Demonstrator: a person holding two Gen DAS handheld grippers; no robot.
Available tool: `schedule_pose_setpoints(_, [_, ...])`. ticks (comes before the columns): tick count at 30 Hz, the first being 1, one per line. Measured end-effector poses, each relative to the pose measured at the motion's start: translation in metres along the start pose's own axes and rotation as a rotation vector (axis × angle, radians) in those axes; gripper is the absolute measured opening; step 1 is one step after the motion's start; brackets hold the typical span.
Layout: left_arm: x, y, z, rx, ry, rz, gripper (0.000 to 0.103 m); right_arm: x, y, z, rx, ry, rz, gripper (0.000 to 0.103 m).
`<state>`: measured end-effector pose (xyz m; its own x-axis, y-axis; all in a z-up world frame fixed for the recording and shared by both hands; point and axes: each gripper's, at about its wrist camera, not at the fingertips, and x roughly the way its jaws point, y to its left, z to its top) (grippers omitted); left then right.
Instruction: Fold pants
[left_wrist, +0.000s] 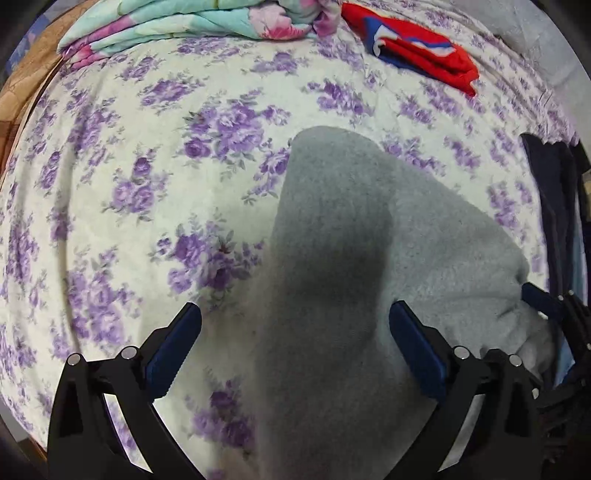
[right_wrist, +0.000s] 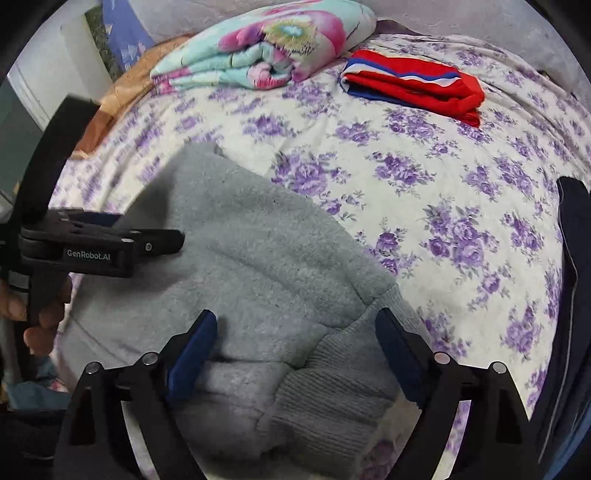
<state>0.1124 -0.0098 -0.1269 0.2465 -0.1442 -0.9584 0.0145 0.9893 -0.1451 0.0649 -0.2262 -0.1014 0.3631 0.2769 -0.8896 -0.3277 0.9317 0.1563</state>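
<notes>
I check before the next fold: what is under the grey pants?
The grey pants lie on the floral bedsheet, which shows all around them. Anything directly beneath is covered.

Bed covered by a cream sheet (right_wrist: 424, 155) printed with purple flower clusters, filling most of both views. At the far end, a folded quilt (right_wrist: 266, 51) in turquoise and pink floral lies near a folded red garment (right_wrist: 417, 88) with blue and white stripes, the two apart on the sheet; an orange-brown cloth (right_wrist: 122, 92) shows at the bed's left edge beside the quilt. Dark navy fabric (right_wrist: 572, 258) runs down the right margin, identity unclear.
</notes>
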Motion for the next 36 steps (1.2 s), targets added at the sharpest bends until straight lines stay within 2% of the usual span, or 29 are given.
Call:
schedule_pose_setpoints(2, [-0.014,0.011,-0.006,-0.043,0.011,-0.024,0.099,-0.020,-0.007,-0.002,0.060,-0.026,0.043,0.089])
schedule_pose_setpoints(6, [-0.041,0.031,-0.030,-0.071,-0.060,-0.022,0.098,-0.049,-0.013,-0.021,0.124,-0.066,0.129,0.089])
schedule_pose_setpoints(9, [-0.043,0.041,-0.050,-0.063,-0.066,-0.036,0.099,-0.040,-0.001,-0.039,0.080,-0.005,0.101,0.093])
schedule_pose_setpoints(11, [-0.037,0.043,-0.058,-0.056,-0.087,-0.029,0.099,-0.011,0.000,-0.053,0.089,0.111,0.072,0.097])
schedule_pose_setpoints(12, [-0.027,0.041,-0.061,-0.032,-0.076,0.011,0.099,0.004,-0.004,-0.060,0.150,0.159,0.117,0.097])
schedule_pose_setpoints(14, [-0.018,0.037,-0.065,-0.010,-0.088,0.062,0.099,0.010,-0.011,-0.063,0.237,0.176,0.188,0.097])
schedule_pose_setpoints(16, [-0.021,0.036,-0.065,-0.009,-0.096,0.063,0.099,0.002,-0.011,-0.060,0.222,0.149,0.187,0.098])
schedule_pose_setpoints(19, [-0.027,0.048,-0.061,-0.042,-0.058,-0.004,0.099,-0.010,-0.017,-0.058,0.238,0.127,0.195,0.098])
schedule_pose_setpoints(22, [-0.034,0.060,-0.058,-0.088,-0.027,-0.067,0.099,-0.023,-0.036,-0.056,0.336,0.084,0.252,0.098])
schedule_pose_setpoints(24, [-0.039,0.057,-0.057,-0.065,-0.039,-0.057,0.098,-0.029,-0.048,-0.058,0.420,0.041,0.332,0.098])
schedule_pose_setpoints(26, [-0.036,0.045,-0.052,-0.027,-0.039,-0.082,0.098,-0.027,-0.059,-0.058,0.499,0.030,0.385,0.099])
schedule_pose_setpoints(30, [-0.020,0.029,-0.040,0.017,0.009,-0.086,0.099,-0.010,-0.066,-0.056,0.569,0.047,0.410,0.099])
schedule_pose_setpoints(36, [0.006,0.048,-0.027,-0.113,0.110,-0.257,0.099,0.027,-0.053,-0.054,0.578,0.118,0.433,0.100])
